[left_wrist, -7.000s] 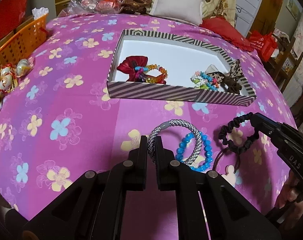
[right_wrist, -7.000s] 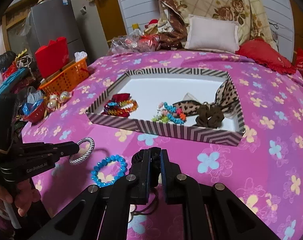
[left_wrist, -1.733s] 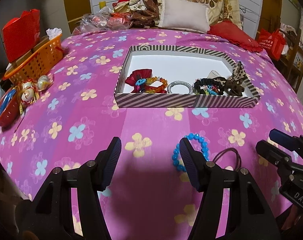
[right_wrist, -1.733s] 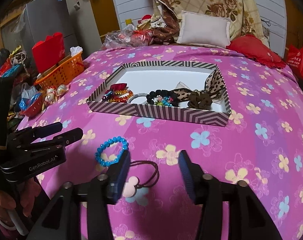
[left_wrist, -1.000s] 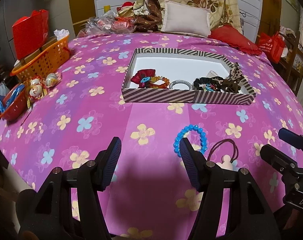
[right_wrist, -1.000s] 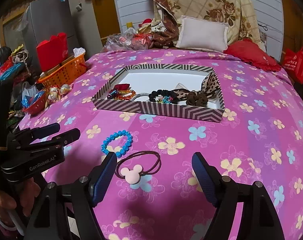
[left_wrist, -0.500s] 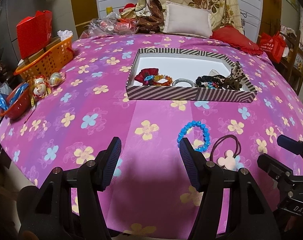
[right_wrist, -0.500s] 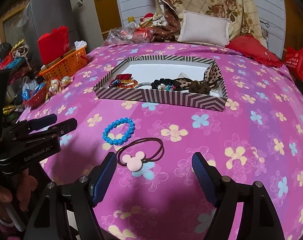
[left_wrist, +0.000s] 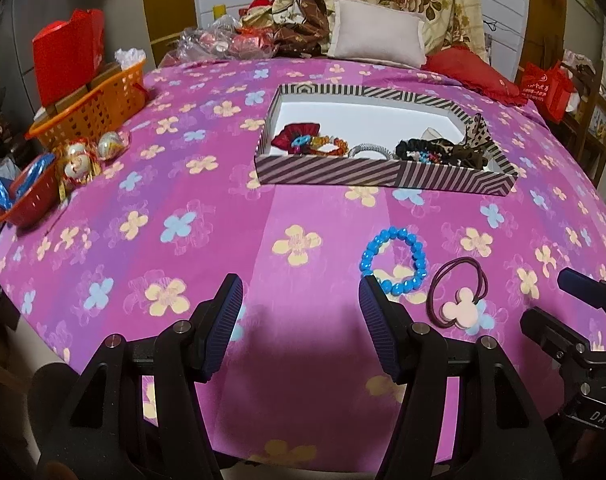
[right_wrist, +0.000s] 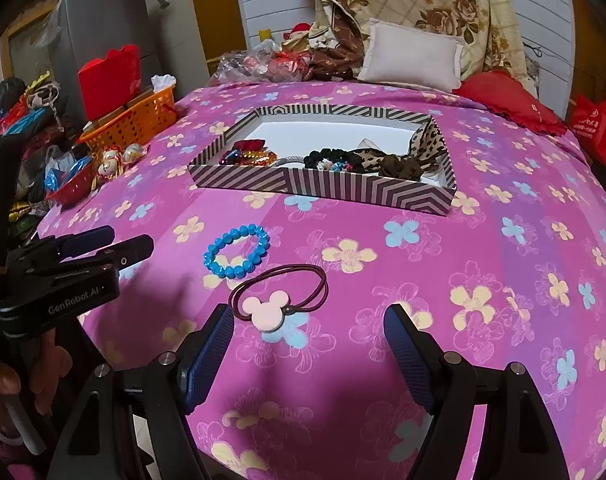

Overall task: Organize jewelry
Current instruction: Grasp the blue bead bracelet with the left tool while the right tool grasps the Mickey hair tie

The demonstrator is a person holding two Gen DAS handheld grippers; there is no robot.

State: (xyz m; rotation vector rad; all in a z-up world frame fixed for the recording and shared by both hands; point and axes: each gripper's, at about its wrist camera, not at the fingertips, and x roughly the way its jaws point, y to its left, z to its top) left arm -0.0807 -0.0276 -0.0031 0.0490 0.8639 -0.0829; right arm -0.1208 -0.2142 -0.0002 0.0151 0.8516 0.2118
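surface: pink floral bedspread (left_wrist: 183, 200) | striped tray (left_wrist: 383, 178) — possibly scrunchies inside | both claws released

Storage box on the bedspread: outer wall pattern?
Black-and-white stripes, chevron near one corner; clearest in right wrist view.

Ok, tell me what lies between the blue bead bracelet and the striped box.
Nothing but bare flowered bedspread. In the right wrist view, the blue bead bracelet sits apart from the striped box, with only cloth between. The left wrist view shows the same.
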